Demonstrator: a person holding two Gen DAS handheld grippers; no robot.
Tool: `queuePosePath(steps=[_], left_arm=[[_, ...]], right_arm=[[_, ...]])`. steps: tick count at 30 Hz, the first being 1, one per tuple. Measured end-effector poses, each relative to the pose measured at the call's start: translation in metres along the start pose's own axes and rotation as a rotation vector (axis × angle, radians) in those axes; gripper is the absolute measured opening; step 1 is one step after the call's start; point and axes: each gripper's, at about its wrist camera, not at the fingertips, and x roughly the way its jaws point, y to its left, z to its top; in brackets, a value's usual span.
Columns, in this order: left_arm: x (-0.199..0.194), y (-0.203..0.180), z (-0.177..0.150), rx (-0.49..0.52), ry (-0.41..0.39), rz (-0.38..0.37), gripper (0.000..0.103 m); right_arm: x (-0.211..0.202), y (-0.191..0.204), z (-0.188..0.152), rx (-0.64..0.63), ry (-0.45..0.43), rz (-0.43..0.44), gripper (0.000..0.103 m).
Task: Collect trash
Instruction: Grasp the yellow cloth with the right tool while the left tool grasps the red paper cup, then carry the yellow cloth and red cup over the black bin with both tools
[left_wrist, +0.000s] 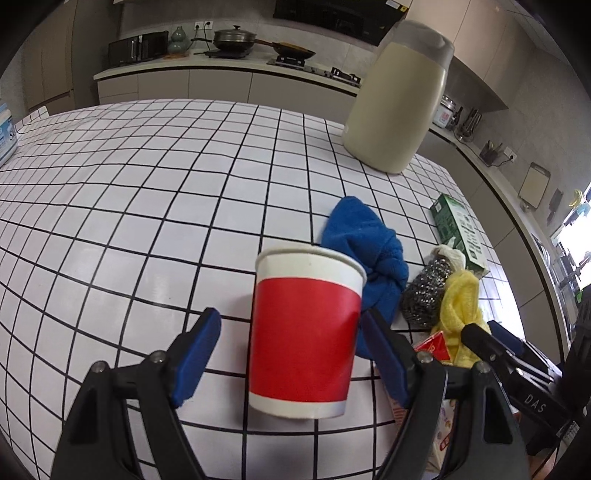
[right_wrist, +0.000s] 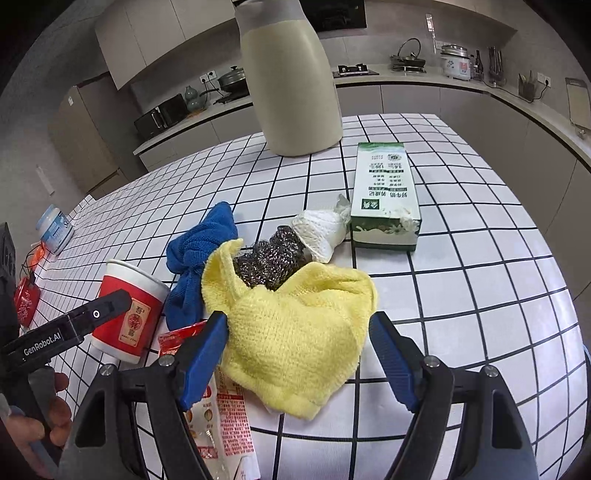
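A white tiled table (right_wrist: 461, 280) carries a tall cream jug (right_wrist: 291, 85) at the back. Nearer lie a yellow cloth (right_wrist: 295, 332) between the right gripper (right_wrist: 297, 363) and its wide jaws, untouched, and a red paper cup (left_wrist: 306, 332) framed by the left gripper (left_wrist: 291, 354) — jaws wide, not gripping.

A white table surface gridded with black lines (left_wrist: 147, 184) fills the foreground. Behind it a pale curved kitchen counter (left_wrist: 221, 68) runs under grey wall cabinets (right_wrist: 147, 33), and daylight enters through a bright window (left_wrist: 576, 243) at right.
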Motion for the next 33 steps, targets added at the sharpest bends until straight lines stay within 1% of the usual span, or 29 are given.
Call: queuePosePath(steps=[3, 13, 14, 17, 18, 20, 24, 28, 33], left_arm=[[0.005, 0.001, -0.001, 0.0, 0.007, 0.0, 0.08], [0.018, 0.006, -0.004, -0.013, 0.044, -0.002, 0.08], [0.018, 0.006, -0.005, -0.013, 0.043, -0.005, 0.08], [0.019, 0.006, -0.006, -0.01, 0.039, -0.011, 0.079], [0.019, 0.006, -0.007, -0.013, 0.036, -0.018, 0.078], [0.018, 0.007, -0.008, -0.015, 0.03, -0.027, 0.061], [0.015, 0.008, -0.009, -0.02, 0.012, -0.038, 0.058], [0.008, 0.007, -0.01, -0.023, -0.014, -0.05, 0.055], [-0.006, -0.001, -0.008, -0.012, -0.061, -0.059, 0.054]], right_arm=[[0.008, -0.001, 0.0, 0.005, 0.017, 0.003, 0.08], [0.018, 0.001, 0.0, -0.011, 0.025, 0.01, 0.08], [0.018, 0.001, 0.0, -0.014, 0.023, 0.009, 0.078], [0.018, 0.003, -0.001, -0.028, 0.018, 0.021, 0.057], [0.018, 0.004, 0.0, -0.03, 0.019, 0.027, 0.054], [0.018, 0.006, 0.0, -0.041, 0.018, 0.035, 0.051], [0.015, 0.007, -0.001, -0.047, 0.004, 0.045, 0.044], [0.008, 0.004, -0.002, -0.047, -0.013, 0.051, 0.042], [-0.008, -0.002, -0.005, -0.045, -0.044, 0.052, 0.041]])
